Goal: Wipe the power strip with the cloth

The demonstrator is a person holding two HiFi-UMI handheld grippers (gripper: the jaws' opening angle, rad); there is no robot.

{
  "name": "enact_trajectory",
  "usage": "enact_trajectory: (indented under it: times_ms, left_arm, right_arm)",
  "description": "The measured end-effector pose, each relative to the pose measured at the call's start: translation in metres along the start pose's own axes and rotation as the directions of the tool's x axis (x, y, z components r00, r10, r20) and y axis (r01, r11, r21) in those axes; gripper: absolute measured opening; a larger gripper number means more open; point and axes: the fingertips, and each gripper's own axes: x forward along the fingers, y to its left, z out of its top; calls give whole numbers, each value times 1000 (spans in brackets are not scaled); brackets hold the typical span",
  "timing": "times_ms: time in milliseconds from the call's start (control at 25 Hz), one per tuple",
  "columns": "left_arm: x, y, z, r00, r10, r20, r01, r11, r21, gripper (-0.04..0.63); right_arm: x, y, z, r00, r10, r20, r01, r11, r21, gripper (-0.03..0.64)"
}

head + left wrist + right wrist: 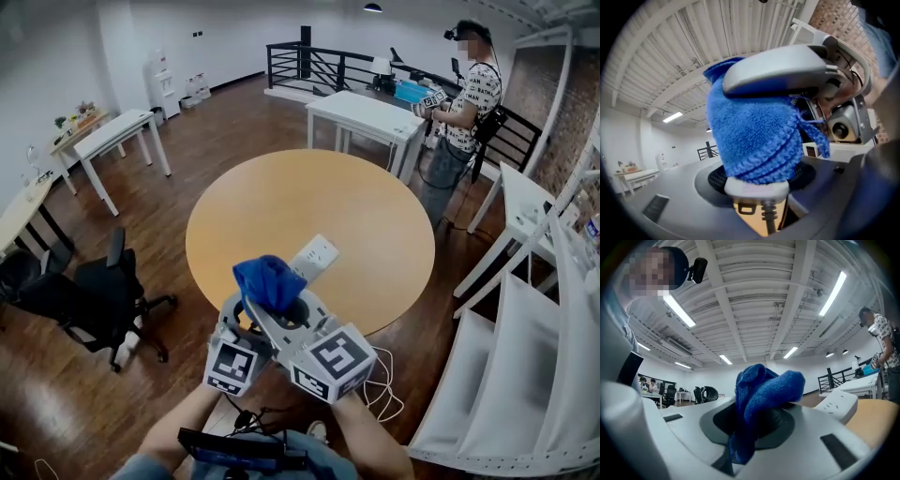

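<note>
**Both grippers bunched at the near table edge, strip and cloth held between them**

The left gripper (pixel 757 183) has its jaws set wide and clamped on the cord end of the white rectangular plastic power strip (pixel 315 257). The strip's cord (pixel 767 216) runs back through the gap between the jaws. The right gripper (pixel 751 423) sits tight against it on the right, jaws almost together and nipping the blue knitted cloth (pixel 269 281). A tail of the cloth hangs down into the narrow slit between those jaws. The cloth lies bunched over the near half of the power strip and hides it. Only the far end with its sockets pokes out toward the far right, above the round light-wood table (pixel 281 206). Whether that end rests on the tabletop cannot be told. In the left gripper view, the right gripper's grey body lies across the top of the cloth.

A loop of white cable (pixel 382 392) hangs just right of the right hand, off the near table edge. A black office chair (pixel 98 300) stands to the left on the dark wooden floor (pixel 234 122). One white rectangular desk (pixel 117 136) stands at the far left and another white desk (pixel 370 114) stands beyond the table. A person in a patterned shirt (pixel 473 103) stands at the far right, beside that second desk. White shelving (pixel 525 356) fills the near right.
</note>
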Motion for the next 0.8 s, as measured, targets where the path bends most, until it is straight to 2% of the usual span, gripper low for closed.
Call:
enact_trajectory:
  times_ms: [160,320,480,800]
  left_arm:
    - [-5,2,3,1000,5,7,-5,1000,-13,285]
    - [-6,6,8,999,-2,33,1,1000,18,285]
    - [-10,6,15,1000,11,29,-10,999,-35,285]
    - [-17,2,20,999,-3,34,4,1000,-20,285]
  right_arm:
    - [-4,-19,15,998,-33,45,35,999,-39,67]
    - [-9,-36,31,995,-65,71,69,996,-60,69]
    - [-18,-52,49,990,-96,99,104,991,-84,69]
    - [-36,-84,80,974,-169,150,185,977,-101,67]
